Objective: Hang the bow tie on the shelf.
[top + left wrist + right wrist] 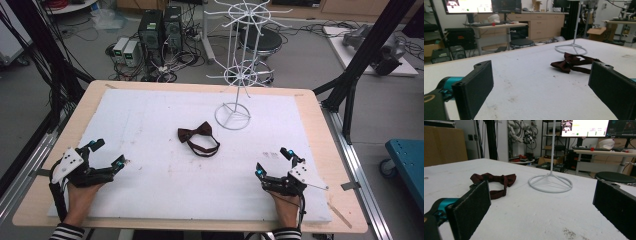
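Dark brown fabric, soft and thin — this is the bow tie [198, 138], and it lies flat near the middle of the white pad [150, 190] that covers the table [320, 115]. Its knot and two wings point to the far left, and the strap makes a closed loop on the side toward me. I judge it very light and limp; it will fold and hang as soon as I lift it, and it cannot break. The best place to take it is, I think, the centre knot, where the cloth is thickest, or the strap loop, which stands a little above the pad.

My left tongs [109, 154] rest at the near left part of the pad, jaws wide apart and holding nothing. My right tongs [274, 162] rest at the near right, also wide and empty. Both are well apart from the bow tie.

Behind the bow tie, to the right, stands a white wire rack [234, 75] with a ring base and thin spokes — probably easy to tip. Between my tongs and the bow tie nothing stands in the way.
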Demonstrator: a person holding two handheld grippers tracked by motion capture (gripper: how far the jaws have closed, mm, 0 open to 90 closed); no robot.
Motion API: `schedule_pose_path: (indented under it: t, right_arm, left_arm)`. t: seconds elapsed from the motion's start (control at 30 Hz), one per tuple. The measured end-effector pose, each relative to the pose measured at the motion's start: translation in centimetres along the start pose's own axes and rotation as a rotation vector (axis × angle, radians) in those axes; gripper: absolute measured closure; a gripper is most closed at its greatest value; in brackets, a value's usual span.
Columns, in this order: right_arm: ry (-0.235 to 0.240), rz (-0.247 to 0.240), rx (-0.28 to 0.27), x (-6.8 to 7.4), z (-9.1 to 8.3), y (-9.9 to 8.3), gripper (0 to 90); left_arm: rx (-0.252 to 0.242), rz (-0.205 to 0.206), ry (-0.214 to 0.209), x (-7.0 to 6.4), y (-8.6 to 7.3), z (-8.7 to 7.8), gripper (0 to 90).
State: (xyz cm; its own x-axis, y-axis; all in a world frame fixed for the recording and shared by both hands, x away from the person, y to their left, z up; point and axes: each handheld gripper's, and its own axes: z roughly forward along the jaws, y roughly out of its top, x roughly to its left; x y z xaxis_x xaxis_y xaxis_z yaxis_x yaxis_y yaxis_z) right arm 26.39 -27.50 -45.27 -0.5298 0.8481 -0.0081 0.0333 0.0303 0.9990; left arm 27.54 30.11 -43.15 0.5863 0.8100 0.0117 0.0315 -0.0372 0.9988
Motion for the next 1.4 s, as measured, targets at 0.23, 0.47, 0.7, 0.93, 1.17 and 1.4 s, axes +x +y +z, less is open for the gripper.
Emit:
schedule_pose_path:
  t: [0.23, 0.47, 0.7, 0.93, 1.17, 1.4]
  right_arm:
    - [-0.002, 0.007, -0.004, 0.0, 0.0, 0.0, 0.7]
    - [-0.002, 0.008, 0.001, 0.0, 0.0, 0.0, 0.7]
    - [-0.001, 0.000, -0.001, 0.0, 0.0, 0.0, 0.7]
    - [-0.002, 0.010, 0.000, 0.0, 0.0, 0.0, 0.7]
    - [-0.003, 0.008, -0.005, -0.1, 0.0, 0.0, 0.7]
    - [-0.004, 0.006, -0.008, -0.1, 0.0, 0.0, 0.7]
  left_arm:
    - [0.061, 0.053, -0.073, 0.0, 2.1, 1.1, 6.3]
    - [0.141, 0.049, -0.188, 0.1, 4.2, 2.9, 5.4]
    - [0.208, 0.082, -0.250, -0.3, 5.9, 5.2, 4.6]
    - [0.279, 0.119, -0.284, -0.3, 7.1, 7.9, 4.6]
    - [0.330, 0.129, -0.315, -0.7, 7.9, 10.0, 4.6]
    - [0.388, 0.154, -0.331, -1.1, 8.5, 12.3, 4.6]
